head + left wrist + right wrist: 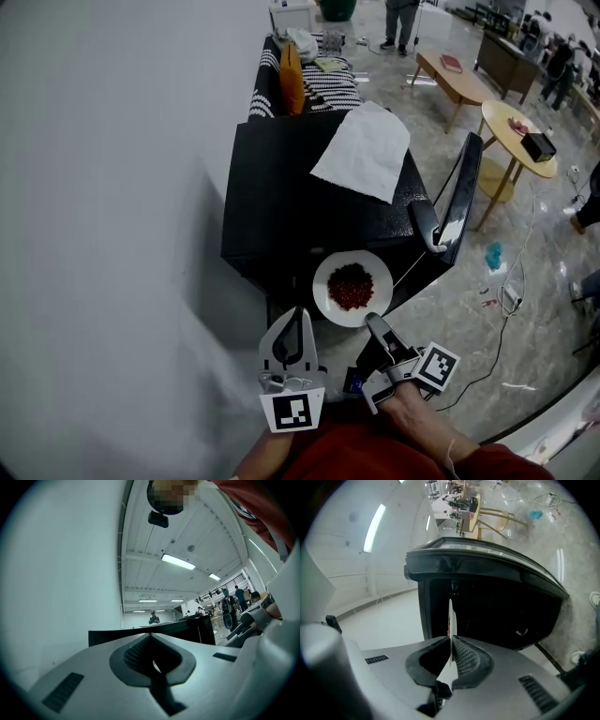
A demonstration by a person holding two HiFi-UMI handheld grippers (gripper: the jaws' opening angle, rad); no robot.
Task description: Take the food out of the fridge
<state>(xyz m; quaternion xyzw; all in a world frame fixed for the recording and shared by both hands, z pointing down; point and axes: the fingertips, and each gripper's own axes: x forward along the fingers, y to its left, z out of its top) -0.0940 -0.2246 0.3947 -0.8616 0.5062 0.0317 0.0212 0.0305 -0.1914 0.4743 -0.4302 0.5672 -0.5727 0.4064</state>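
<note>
A white plate point(330, 292) of red food point(351, 286) hangs level in front of the black fridge point(300, 206), just below its top front edge. My right gripper point(375, 322) is shut on the plate's near rim. In the right gripper view the plate point(449, 616) shows edge-on, pinched between the jaws of that gripper point(451, 656), with the dark open fridge point(497, 616) behind it. The fridge door point(461, 199) stands open to the right. My left gripper point(293, 317) is shut and holds nothing, left of the plate; the left gripper point(153, 657) faces the fridge top point(154, 632).
A white cloth point(366, 150) lies on the fridge top. A white wall point(103, 187) runs along the left. Behind the fridge is a striped seat point(323, 86) with an orange cushion point(292, 79). Wooden tables point(511, 131) and cables point(511, 300) are at the right.
</note>
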